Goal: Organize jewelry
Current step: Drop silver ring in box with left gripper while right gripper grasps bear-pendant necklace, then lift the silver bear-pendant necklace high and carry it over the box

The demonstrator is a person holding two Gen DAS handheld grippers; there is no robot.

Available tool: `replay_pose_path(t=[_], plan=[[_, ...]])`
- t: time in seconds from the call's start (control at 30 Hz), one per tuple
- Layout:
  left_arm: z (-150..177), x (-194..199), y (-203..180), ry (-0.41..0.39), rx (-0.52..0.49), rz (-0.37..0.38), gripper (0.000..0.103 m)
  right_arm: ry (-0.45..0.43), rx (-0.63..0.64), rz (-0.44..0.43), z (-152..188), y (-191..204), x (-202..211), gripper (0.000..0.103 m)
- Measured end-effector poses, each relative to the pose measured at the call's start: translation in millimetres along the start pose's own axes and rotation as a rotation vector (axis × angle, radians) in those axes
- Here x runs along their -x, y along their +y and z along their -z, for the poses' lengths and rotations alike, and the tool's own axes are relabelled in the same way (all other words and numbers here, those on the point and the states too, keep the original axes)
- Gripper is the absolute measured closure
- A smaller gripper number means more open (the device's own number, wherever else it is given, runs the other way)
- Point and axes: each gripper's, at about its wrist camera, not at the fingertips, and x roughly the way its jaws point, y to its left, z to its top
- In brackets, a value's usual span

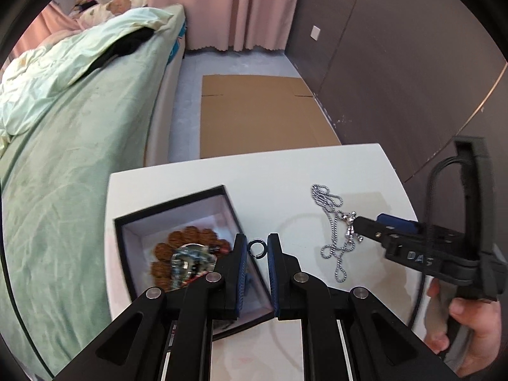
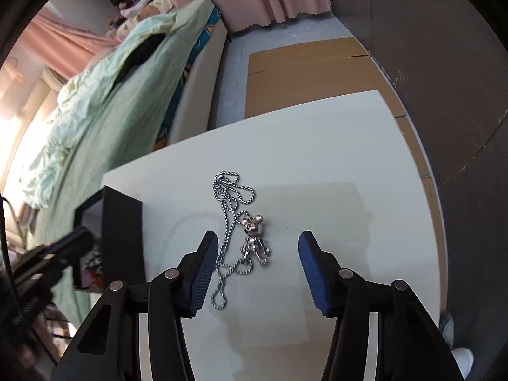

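Ring [image 1: 257, 248] between left gripper [image 1: 257, 249] pads, seemingly pinched

The necklace chain [image 2: 233, 222] and its bear pendant [image 2: 254, 238], centre frame, are shiny polished metal. They lie on a smooth, faintly glossy white table [image 2: 333, 158]. The box [image 1: 177, 219] at lower left has matt black walls and a pale lining, holding rough brown beads [image 1: 187, 241]. Gripper pads [image 2: 309, 273] are ribbed blue rubber on matt black plastic.

The left hand-held gripper [image 1: 257, 247] hides the near corner of the box [image 1: 177, 203] and part of its blurred contents. The necklace [image 1: 333, 231] pendant sits partly behind the right hand-held gripper [image 1: 368, 222].
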Motion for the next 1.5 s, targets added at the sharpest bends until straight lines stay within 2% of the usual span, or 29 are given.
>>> replay_pose_path(t=[0.13, 0.2, 0.4, 0.43, 0.47, 0.63, 0.7, 0.77, 0.83, 0.87, 0.9, 0.93, 1.17, 1.3, 1.4, 1.5], plan=[[-1, 7, 14, -0.011, 0.016, 0.002, 0.090, 0.023, 0.036, 0.045, -2, 9, -12, 0.050], [-1, 9, 21, -0.015, 0.025, 0.005, 0.090, 0.033, 0.055, 0.075, -2, 14, -17, 0.053], [6, 16, 42, -0.047, 0.061, 0.015, 0.090, 0.007, 0.175, 0.185, 2, 35, -23, 0.059], [8, 15, 46, -0.047, 0.070, 0.024, 0.090, 0.003, 0.197, 0.210, 4, 38, -24, 0.069], [10, 14, 49, -0.045, 0.082, 0.032, 0.090, 0.005, 0.204, 0.214, 5, 40, -23, 0.086], [22, 9, 64, -0.081, 0.121, 0.133, 0.090, 0.014, 0.190, 0.188, 7, 37, -17, 0.087], [25, 11, 71, -0.113, 0.139, 0.169, 0.089, -0.010, 0.182, 0.183, 8, 37, -9, 0.087], [24, 10, 78, -0.105, 0.178, 0.184, 0.088, -0.048, 0.166, 0.172, 5, 40, 3, 0.087], [19, 11, 81, -0.077, 0.190, 0.228, 0.075, -0.092, 0.161, 0.158, 5, 44, 18, 0.087], [19, 13, 82, -0.078, 0.178, 0.237, 0.048, -0.115, 0.164, 0.154, 6, 47, 25, 0.087], [19, 16, 83, -0.084, 0.173, 0.235, 0.025, -0.137, 0.168, 0.149, 6, 50, 32, 0.087], [22, 22, 85, -0.106, 0.178, 0.246, 0.022, -0.163, 0.174, 0.142, 6, 53, 40, 0.087], [25, 45, 104, -0.153, 0.198, 0.266, 0.022, -0.330, 0.238, 0.127, 14, 93, 87, 0.087], [26, 51, 114, -0.165, 0.207, 0.258, 0.022, -0.383, 0.262, 0.131, 11, 113, 109, 0.087], [28, 59, 120, -0.188, 0.211, 0.257, 0.022, -0.445, 0.274, 0.133, 5, 131, 137, 0.087], [28, 64, 126, -0.200, 0.229, 0.285, 0.022, -0.506, 0.281, 0.100, 0, 151, 173, 0.087]])
